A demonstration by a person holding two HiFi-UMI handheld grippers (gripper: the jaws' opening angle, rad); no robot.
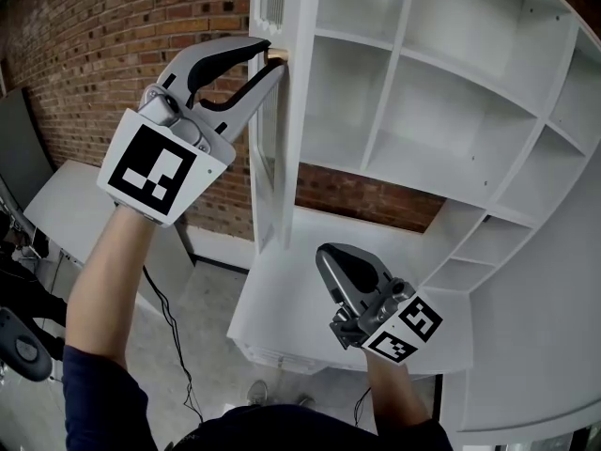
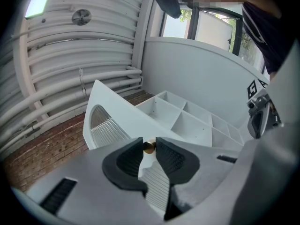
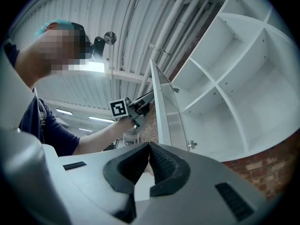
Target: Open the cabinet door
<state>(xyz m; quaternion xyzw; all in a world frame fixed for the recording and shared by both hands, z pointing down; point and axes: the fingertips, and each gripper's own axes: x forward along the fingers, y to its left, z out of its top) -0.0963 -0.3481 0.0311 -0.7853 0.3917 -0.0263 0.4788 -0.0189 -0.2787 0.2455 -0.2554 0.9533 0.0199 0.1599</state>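
Grip first: your left gripper (image 1: 272,56) is pinching the small round brass knob (image 2: 148,147) right at the jaw tips, up at about 11 o'clock in the head view. The white cabinet door with the ribbed glass panel (image 1: 289,148) already stands swung out wide, nearly edge-on to you. The white open-shelved cabinet (image 1: 388,83) fills everything from 12 to 4 o'clock with its compartments bare. So I'd call the job basically done. Your right gripper (image 3: 149,146) is pressed together on nothing, parked low at about 5 o'clock, well apart from the door. As for what could bite you from here, that knob is tiny and smooth and you only have the very tips on it. If you pull in a straight line instead of following the door's arc, I'd expect it to pop out of the pads. The other risk is hauling the door past where it wants to stop, which loads the small metal hinge (image 3: 191,145). If you let go carelessly, the door might drift back toward shut.
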